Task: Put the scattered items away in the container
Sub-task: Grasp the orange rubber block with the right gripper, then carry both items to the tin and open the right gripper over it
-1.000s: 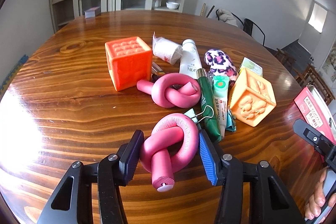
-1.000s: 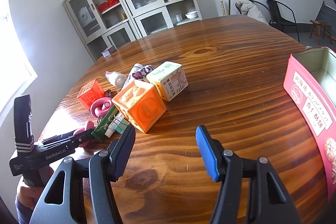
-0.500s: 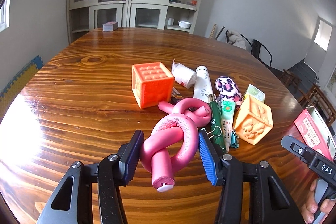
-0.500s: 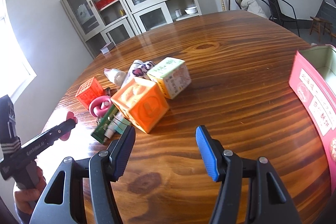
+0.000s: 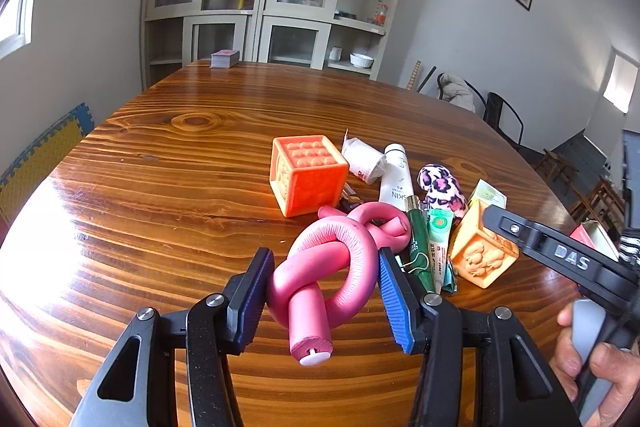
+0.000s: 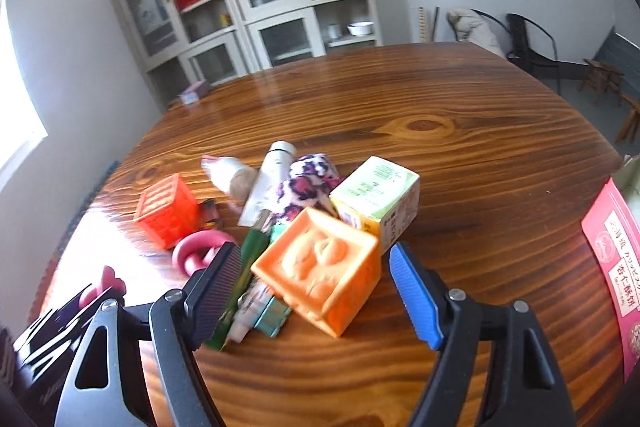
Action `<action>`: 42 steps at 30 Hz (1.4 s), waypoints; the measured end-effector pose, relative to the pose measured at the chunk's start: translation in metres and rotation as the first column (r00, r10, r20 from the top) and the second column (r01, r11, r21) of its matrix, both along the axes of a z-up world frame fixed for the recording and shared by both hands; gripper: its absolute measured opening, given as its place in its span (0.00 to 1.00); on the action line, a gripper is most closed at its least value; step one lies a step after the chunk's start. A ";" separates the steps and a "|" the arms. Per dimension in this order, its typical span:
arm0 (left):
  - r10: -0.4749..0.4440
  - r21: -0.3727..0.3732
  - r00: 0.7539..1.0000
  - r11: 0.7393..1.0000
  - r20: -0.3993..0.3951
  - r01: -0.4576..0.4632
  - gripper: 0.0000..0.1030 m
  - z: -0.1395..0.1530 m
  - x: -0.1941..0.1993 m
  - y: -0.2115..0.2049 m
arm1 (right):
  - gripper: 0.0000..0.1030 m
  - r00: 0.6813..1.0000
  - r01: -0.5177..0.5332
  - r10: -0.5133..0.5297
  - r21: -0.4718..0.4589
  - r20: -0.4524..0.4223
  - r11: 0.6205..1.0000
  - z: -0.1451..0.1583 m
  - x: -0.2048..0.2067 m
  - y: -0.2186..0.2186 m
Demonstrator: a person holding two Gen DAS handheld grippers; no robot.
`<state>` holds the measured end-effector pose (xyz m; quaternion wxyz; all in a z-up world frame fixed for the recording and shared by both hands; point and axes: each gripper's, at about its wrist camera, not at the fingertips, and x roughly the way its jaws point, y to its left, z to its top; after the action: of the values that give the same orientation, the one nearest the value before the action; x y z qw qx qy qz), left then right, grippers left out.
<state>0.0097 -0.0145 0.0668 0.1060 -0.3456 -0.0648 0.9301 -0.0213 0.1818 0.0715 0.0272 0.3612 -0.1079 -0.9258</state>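
Left tool clamps pink knot; right tool, jaws just widening, straddles orange cube amid clutter.

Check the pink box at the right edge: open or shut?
Open: the pink box shows no lid, and its pale inner wall is visible above the printed side.

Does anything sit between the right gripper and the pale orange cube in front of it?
Nothing visible does. The right gripper, jaws just opened wider, faces the pale orange cube directly; tubes lie beside the cube, a green carton behind.
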 end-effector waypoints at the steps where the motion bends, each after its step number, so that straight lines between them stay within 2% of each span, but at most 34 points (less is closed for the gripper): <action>1: -0.003 -0.001 1.000 1.000 -0.001 0.003 0.53 0.000 0.000 0.001 | 0.78 1.000 0.009 -0.009 0.006 0.011 1.000 -0.002 -0.003 0.000; 12: -0.006 -0.007 1.000 1.000 0.005 0.006 0.53 -0.002 0.000 0.003 | 0.79 0.997 -0.010 0.010 0.004 0.080 1.000 -0.022 -0.021 -0.004; 20: -0.018 -0.022 1.000 1.000 0.012 0.019 0.53 -0.004 -0.001 0.008 | 0.76 0.997 -0.042 0.042 -0.002 0.068 0.999 -0.022 -0.010 0.000; 30: -0.024 -0.050 0.999 0.998 0.024 0.026 0.53 -0.009 -0.002 0.014 | 0.76 1.000 -0.016 0.015 -0.076 -0.021 0.997 -0.009 0.030 0.024; 35: -0.031 -0.064 0.999 0.997 0.029 0.033 0.53 -0.012 -0.002 0.020 | 0.76 0.998 0.017 -0.020 -0.070 -0.052 0.997 -0.009 0.047 0.035; 42: -0.028 -0.038 0.999 0.999 0.033 0.029 0.53 -0.013 -0.001 0.022 | 0.76 0.995 0.038 -0.046 -0.091 -0.094 0.995 -0.004 0.069 0.052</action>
<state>0.0091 0.0072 0.0542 0.1116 -0.3636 -0.0437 0.9238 0.0474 0.2340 0.0675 0.0289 0.3126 -0.1553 -0.9367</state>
